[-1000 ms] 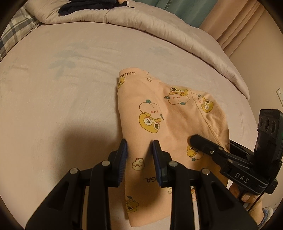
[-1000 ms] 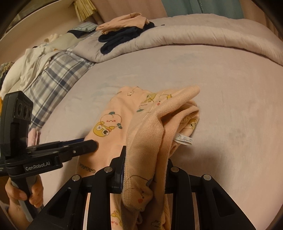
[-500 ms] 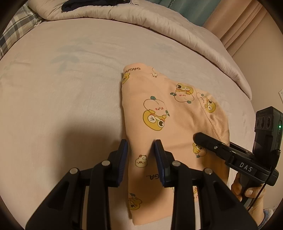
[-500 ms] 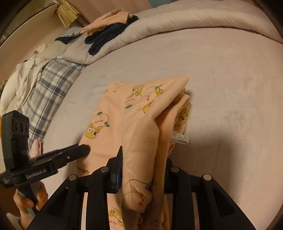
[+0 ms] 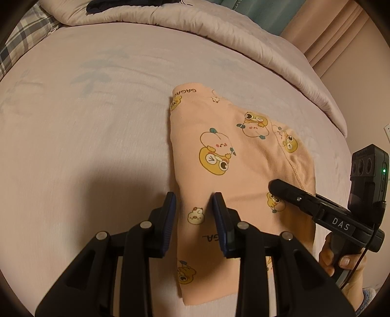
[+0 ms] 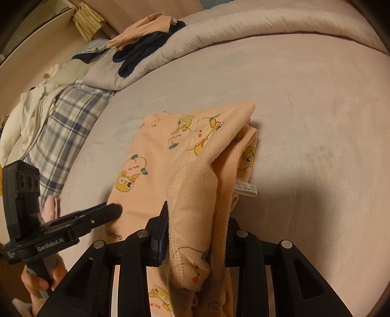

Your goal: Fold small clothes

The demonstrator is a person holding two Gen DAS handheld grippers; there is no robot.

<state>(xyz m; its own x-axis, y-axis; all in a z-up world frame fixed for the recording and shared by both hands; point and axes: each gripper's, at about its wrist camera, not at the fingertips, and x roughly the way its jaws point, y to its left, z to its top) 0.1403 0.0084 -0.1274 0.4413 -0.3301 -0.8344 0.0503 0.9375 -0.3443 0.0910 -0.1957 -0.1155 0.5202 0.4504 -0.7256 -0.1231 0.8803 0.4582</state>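
A small peach garment (image 5: 226, 165) with yellow cartoon prints lies partly folded on the pinkish bed sheet (image 5: 85, 126). My left gripper (image 5: 195, 209) is open, its jaws straddling the garment's near left edge just above the cloth. My right gripper (image 6: 189, 219) is shut on the garment's ribbed edge (image 6: 195, 185) and holds that bunched layer up off the bed; it also shows in the left wrist view (image 5: 275, 189) at the garment's right side. A white care label (image 6: 246, 189) hangs from the lifted fold. The left gripper shows in the right wrist view (image 6: 114, 211).
A rolled beige duvet (image 5: 195, 22) runs along the far side of the bed, with dark clothes (image 6: 141, 53) and a peach item (image 6: 143, 31) on it. A plaid blanket (image 6: 58, 117) and white laundry (image 6: 26, 117) lie at the left. Curtains (image 5: 341, 31) hang at the back right.
Both grippers have drawn back and up slightly, so the garment sits a little farther away. The right gripper keeps hold of the lifted edge, and the top layer lies flatter.
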